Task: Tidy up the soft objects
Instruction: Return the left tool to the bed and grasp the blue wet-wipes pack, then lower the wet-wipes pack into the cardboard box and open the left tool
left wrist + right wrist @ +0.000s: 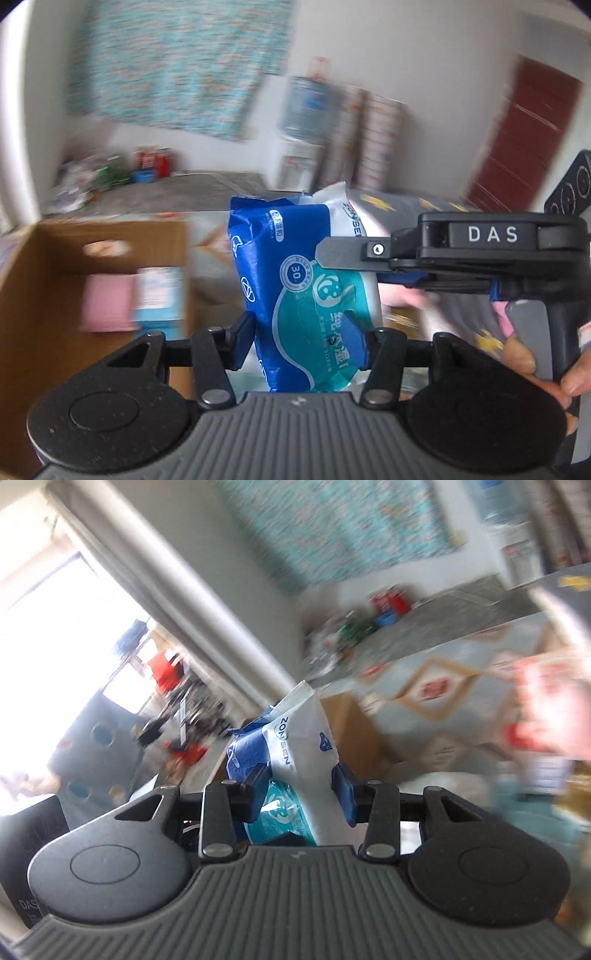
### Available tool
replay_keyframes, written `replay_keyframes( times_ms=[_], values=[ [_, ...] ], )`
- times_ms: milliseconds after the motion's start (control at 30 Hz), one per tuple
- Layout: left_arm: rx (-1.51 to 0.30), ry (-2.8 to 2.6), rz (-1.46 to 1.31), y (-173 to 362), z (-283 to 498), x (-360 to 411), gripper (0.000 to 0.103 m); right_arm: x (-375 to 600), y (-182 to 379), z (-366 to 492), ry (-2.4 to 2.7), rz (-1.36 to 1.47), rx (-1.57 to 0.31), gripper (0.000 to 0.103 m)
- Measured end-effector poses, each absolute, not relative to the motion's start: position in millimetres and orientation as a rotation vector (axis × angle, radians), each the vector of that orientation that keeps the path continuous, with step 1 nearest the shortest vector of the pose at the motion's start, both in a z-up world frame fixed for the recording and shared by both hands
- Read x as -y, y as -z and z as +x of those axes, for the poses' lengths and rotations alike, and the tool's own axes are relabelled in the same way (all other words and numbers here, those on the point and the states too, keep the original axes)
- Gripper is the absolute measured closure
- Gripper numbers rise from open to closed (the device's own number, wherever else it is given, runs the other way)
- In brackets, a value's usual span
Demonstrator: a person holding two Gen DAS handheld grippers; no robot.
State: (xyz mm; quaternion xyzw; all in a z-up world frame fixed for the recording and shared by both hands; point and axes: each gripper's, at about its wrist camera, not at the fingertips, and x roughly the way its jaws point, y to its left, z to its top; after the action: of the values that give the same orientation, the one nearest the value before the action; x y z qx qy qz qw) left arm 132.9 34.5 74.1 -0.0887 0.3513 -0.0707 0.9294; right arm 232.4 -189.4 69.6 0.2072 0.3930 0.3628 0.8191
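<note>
Room, blurred. Far wall point(424, 74): white, hung with teal patterned cloth point(177, 62). Water dispenser point(306, 125) against it, dark red door point(524, 136) to right. Grey floor point(166, 192); patterned rug point(454, 686). Bright window point(48, 635) and pale curtain point(177, 602) at left.

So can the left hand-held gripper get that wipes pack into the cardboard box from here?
Probably yes. The left hand-held gripper grips the wipes pack, the cardboard box is open beside it, but the right hand-held gripper also clamps the pack.
</note>
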Motion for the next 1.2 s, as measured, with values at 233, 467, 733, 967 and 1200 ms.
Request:
replay_keyframes(
  times_ms=[233,467,733,967,1200],
  values=[
    [-0.797,-0.094,-0.224,-50,155,-143,0.051,43,-30,271,-0.881,0.418,-1.074,0.064],
    [-0.892,-0.207,-0.216,-20,215,-216,0.051,-46,31,313,-0.853,0.493,-1.245,0.064],
    [-0.880,-0.313,-0.043,2,266,-239,0.050,-99,98,385,-0.751,0.645,-1.297,0.063],
    [-0.893,-0.271,-0.042,5,259,-238,0.050,-107,115,380,-0.744,0.645,-1.319,0.063],
    [-0.869,-0.275,-0.087,0,244,-245,0.046,-120,117,384,-0.732,0.620,-1.330,0.064]
  ],
)
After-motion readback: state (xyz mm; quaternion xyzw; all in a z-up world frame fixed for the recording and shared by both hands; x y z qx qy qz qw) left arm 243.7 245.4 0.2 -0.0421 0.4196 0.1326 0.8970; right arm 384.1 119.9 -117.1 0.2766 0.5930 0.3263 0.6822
